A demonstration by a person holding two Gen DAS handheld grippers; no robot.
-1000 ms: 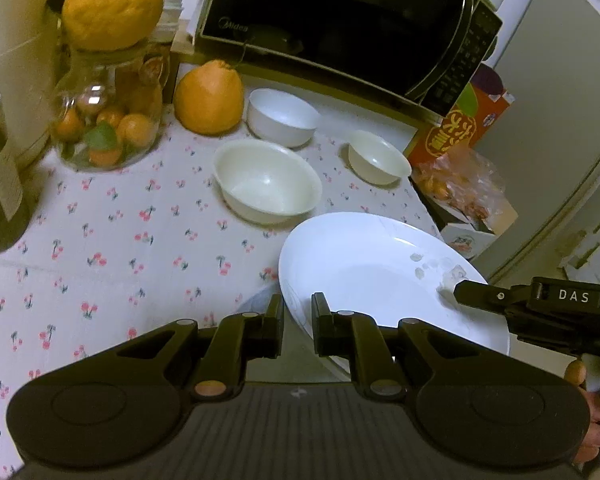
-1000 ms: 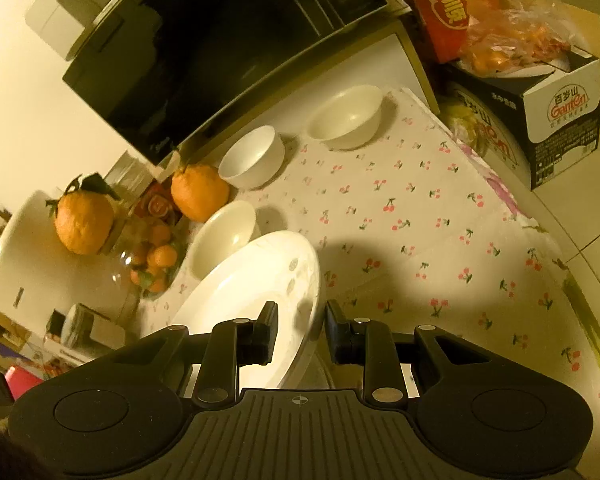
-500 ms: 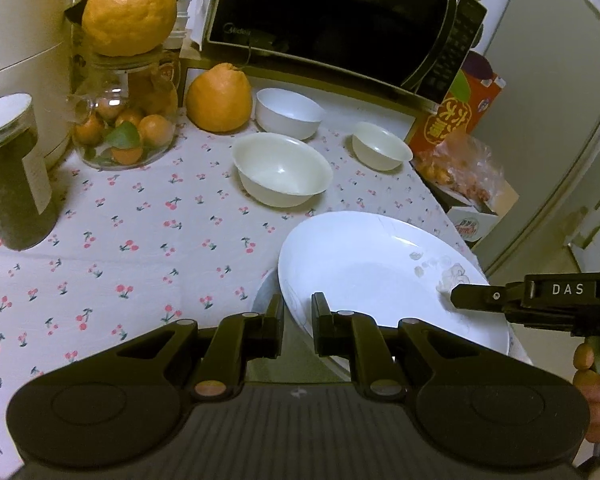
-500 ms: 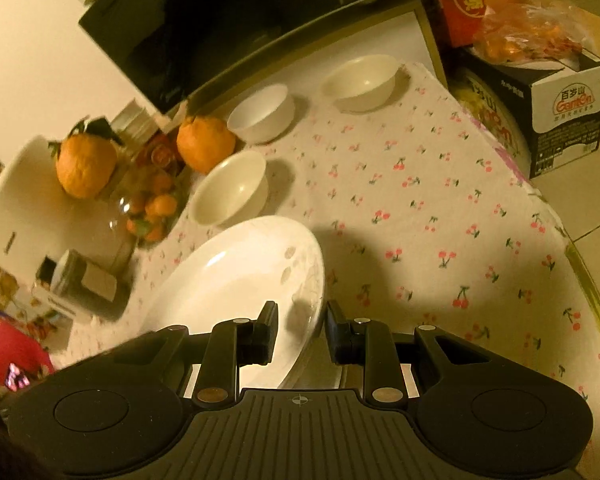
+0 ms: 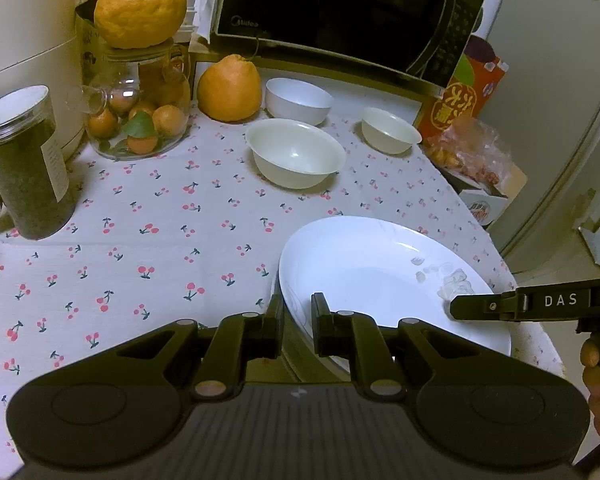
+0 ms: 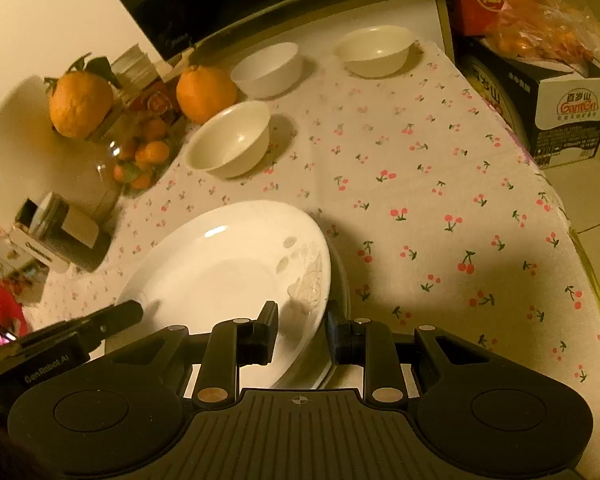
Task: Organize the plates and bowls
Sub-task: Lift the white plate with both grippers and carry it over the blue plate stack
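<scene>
A large white plate (image 5: 380, 276) (image 6: 228, 276) is held over the near edge of the cherry-print tablecloth (image 5: 148, 232). My left gripper (image 5: 297, 322) is shut on its left rim. My right gripper (image 6: 302, 330) is shut on its right rim, and its finger shows in the left wrist view (image 5: 500, 306). Another plate rim (image 6: 342, 280) shows just under the held one. Three bowls stand farther back: a wide cream bowl (image 5: 295, 152) (image 6: 230, 140), a white bowl (image 5: 299, 100) (image 6: 268, 68) and a small cream bowl (image 5: 390, 130) (image 6: 374, 54).
A black microwave (image 5: 340, 16) stands at the back. A glass jar of small oranges (image 5: 140, 120) with a big orange (image 5: 140, 4) on top, another big orange (image 5: 229, 88) and a dark lidded jar (image 5: 26, 160) are on the left. Boxes (image 6: 560, 112) sit beyond the table's right edge.
Both grippers have pulled back and up with the plate between them. The bowls and jars now look farther away. The grips have not changed.
</scene>
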